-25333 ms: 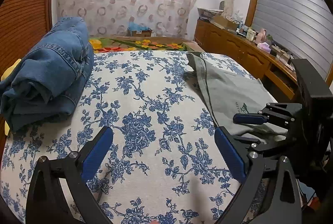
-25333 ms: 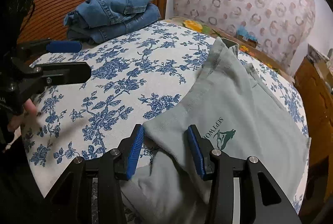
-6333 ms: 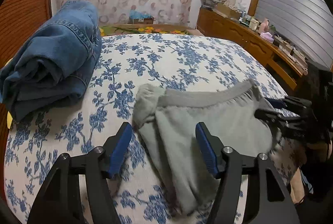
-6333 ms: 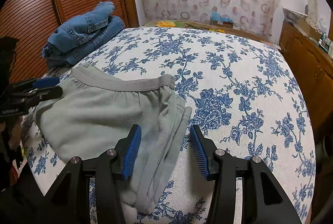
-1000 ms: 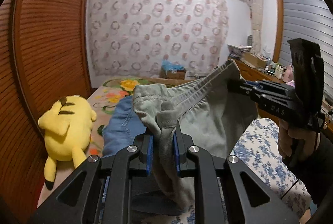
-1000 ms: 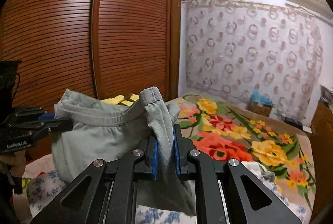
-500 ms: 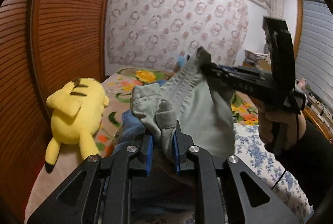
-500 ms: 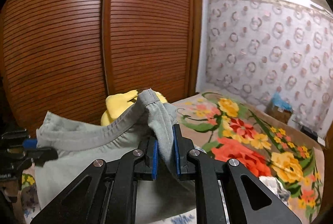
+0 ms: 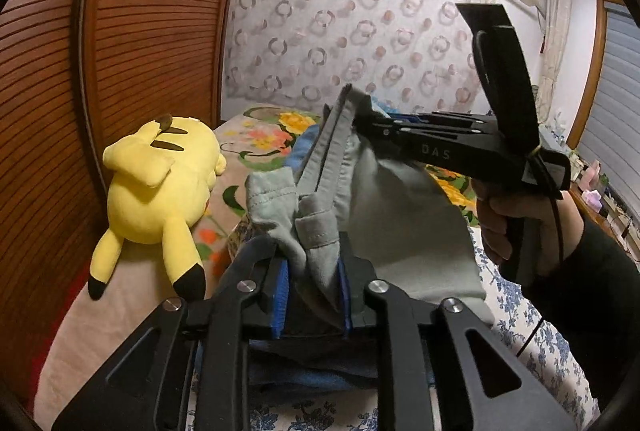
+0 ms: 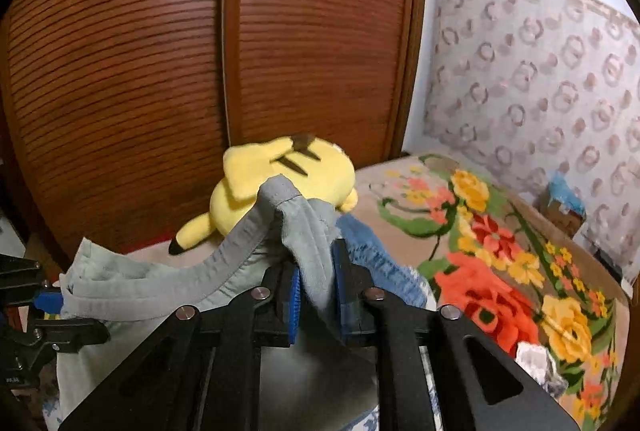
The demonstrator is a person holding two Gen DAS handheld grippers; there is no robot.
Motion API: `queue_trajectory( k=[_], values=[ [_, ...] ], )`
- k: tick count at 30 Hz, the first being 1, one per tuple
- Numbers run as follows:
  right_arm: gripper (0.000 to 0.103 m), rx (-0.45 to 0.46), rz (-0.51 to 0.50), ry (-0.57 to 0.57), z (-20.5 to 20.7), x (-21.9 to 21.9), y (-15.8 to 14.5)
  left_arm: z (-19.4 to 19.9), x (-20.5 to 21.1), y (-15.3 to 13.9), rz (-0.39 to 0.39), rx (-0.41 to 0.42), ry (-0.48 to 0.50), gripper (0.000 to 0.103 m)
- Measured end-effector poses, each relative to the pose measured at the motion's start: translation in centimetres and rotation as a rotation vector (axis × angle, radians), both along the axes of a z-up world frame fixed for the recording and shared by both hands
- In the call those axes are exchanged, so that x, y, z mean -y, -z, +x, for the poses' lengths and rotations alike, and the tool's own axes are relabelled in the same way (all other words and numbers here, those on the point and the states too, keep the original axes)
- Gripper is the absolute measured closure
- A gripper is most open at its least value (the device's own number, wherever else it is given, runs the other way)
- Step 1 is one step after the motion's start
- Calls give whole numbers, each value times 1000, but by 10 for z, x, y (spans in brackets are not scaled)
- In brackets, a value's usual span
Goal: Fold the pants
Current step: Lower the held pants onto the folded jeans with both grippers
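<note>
Both grippers had carried the grey pants [image 9: 404,227] off the blue-flowered bedspread [image 9: 520,315], where they lay six seconds before, up beside the yellow plush toy [image 9: 156,187]. Half a second earlier each pair of blue pads pinched the waistband tight; now the left gripper [image 9: 312,295] and the right gripper [image 10: 316,299] were opening, jaws loosening with cloth between them (fabric touching the pads on both). Folded jeans [image 10: 376,255] lay just beneath the hanging pants.
</note>
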State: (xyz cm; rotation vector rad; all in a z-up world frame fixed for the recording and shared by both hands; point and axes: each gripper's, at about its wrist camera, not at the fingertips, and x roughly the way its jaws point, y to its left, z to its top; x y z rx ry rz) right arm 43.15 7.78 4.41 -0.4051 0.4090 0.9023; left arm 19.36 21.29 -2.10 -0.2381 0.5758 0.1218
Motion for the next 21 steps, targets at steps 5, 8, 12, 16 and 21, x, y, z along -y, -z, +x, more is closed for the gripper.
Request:
queue_trajectory(
  k=[5, 8, 12, 16, 21],
  values=[
    [64, -32, 23, -1, 7, 11, -16, -11, 1, -12, 29, 48, -22, 49],
    [63, 1, 35, 14, 0, 19, -27, -12, 0, -16, 35, 58, -25, 48],
    [63, 2, 47, 22, -8, 35, -32, -5, 8, -18, 53, 50, -3, 48],
    [63, -13, 24, 49, -15, 42, -13, 1, 17, -11, 58, 26, 33, 48],
    [63, -48, -1, 124, 2, 36, -2, 6, 21, 6, 72, -25, 52, 48]
  ],
)
